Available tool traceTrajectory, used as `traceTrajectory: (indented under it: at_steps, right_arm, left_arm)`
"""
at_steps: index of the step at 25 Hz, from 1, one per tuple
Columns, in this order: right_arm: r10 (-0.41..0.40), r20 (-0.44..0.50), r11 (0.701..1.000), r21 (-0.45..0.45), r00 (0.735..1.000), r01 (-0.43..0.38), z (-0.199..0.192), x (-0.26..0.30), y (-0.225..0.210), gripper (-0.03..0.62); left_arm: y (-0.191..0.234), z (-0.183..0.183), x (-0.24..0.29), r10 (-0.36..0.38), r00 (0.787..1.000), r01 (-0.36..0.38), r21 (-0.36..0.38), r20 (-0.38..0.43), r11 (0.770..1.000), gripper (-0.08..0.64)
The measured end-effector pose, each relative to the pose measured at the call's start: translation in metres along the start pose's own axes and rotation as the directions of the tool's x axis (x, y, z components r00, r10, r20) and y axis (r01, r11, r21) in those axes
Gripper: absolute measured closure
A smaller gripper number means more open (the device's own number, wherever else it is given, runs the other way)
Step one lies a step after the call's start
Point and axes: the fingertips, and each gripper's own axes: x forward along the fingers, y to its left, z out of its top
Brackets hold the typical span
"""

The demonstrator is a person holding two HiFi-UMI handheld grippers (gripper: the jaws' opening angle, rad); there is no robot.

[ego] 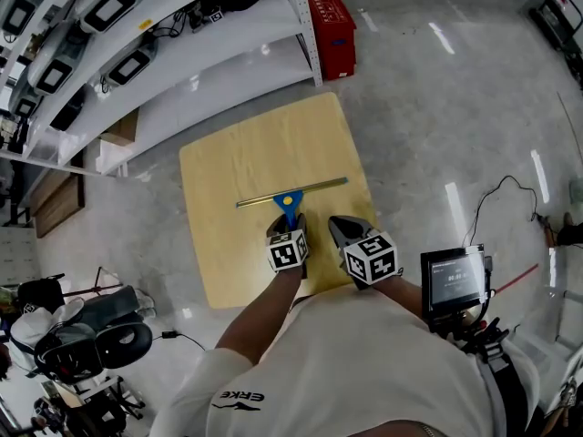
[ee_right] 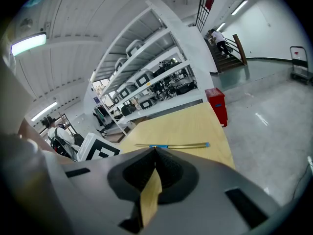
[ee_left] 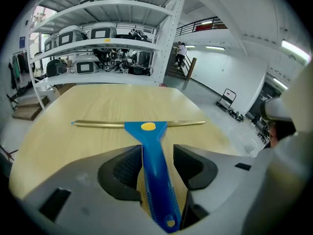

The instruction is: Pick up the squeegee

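Observation:
The squeegee (ego: 290,200) lies flat on the square wooden table (ego: 228,262), its brass blade across and its blue handle toward me. My left gripper (ego: 289,228) is low over the handle. In the left gripper view the left gripper (ee_left: 157,153) stands open with the blue handle (ee_left: 155,180) lying between its jaws; the right pad is clear of it and the left pad sits right beside it. My right gripper (ego: 346,232) is next to it on the right, shut with nothing held. The right gripper (ee_right: 155,153) looks across the table (ee_right: 195,126) at the squeegee (ee_right: 171,146).
A white shelving rack (ego: 164,44) loaded with devices stands beyond the table's far left side, and a red crate (ego: 332,30) sits at its end. A small screen unit (ego: 454,276) is at my right hip. Cables lie on the grey floor to the right; black gear (ego: 91,344) is lower left.

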Motion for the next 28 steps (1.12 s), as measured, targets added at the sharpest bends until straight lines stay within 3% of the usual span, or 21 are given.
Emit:
traceTrajectory:
  at_steps: [13, 16, 28]
  right_arm:
    - [-0.005, 0.001, 1.000, -0.005, 1.000, 0.005, 0.004, -0.004, -0.005, 0.588]
    - [-0.010, 0.009, 1.000, -0.003, 1.000, 0.010, 0.005, -0.005, -0.008, 0.588]
    - [-0.020, 0.022, 1.000, -0.010, 1.000, 0.020, 0.007, -0.011, -0.010, 0.588]
  left_arm:
    - [0.010, -0.001, 0.015, 0.052, 0.999, -0.052, -0.056, -0.007, 0.997, 0.387]
    - [0.014, -0.001, 0.015, 0.067, 0.998, -0.067, -0.066, -0.006, 0.996, 0.415]
    - [0.015, 0.000, 0.004, 0.036, 0.999, -0.034, -0.061, 0.036, 0.998, 0.431]
